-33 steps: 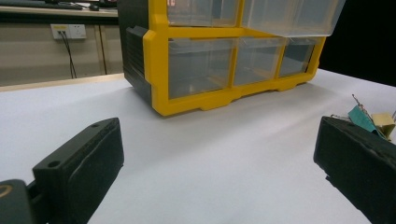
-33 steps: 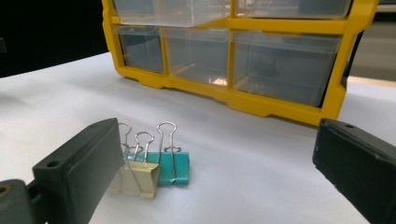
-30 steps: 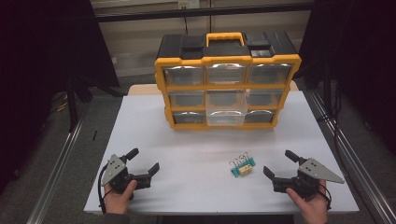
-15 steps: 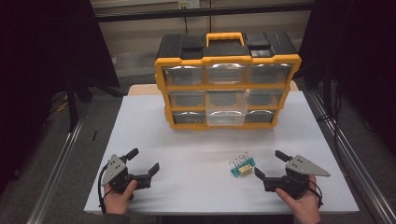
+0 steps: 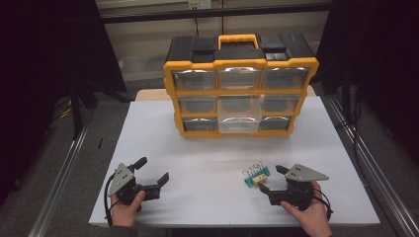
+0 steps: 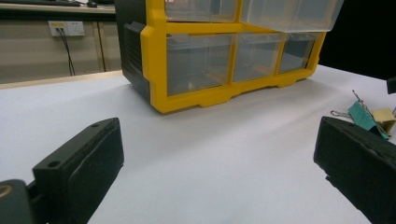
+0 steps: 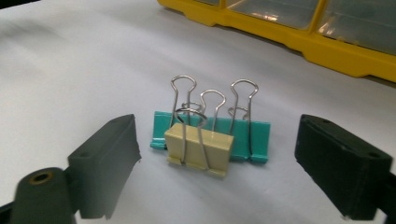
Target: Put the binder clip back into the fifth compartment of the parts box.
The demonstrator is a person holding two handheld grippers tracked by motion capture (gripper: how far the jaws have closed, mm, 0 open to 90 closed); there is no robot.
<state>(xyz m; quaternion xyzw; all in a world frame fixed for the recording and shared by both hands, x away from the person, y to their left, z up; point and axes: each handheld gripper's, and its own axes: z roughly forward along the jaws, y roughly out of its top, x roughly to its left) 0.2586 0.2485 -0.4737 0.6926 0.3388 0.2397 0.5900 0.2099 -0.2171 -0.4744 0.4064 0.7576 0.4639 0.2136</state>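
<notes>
Clips between my right jaws, not yet gripped

Two binder clips sit on the white table [image 5: 207, 148], near its front right. I count one teal clip [image 7: 254, 133] and one smaller beige clip [image 7: 201, 147], the beige one touching the front of the teal one. Both lie with their wire handles standing up; I make out about four wire loops, though they overlap and the exact count is hard to fix.

My right gripper [image 5: 273, 181] is low over the table just in front of them. In the right gripper view its two black jaws stand apart with the pair of clips between them, neither pad touching a clip. Those jaws have just been closing, with the clips in the gap.

My left gripper [image 5: 152, 172] rests at the front left, well apart from the clips. Its two jaws are wide apart with only bare table between them.

One organiser [image 5: 240, 89] stands at the back of the table, yellow-framed with a black top and a yellow handle. It has nine clear drawers in three rows of three; the middle drawer [image 5: 239, 120] of the bottom row is pulled out.
</notes>
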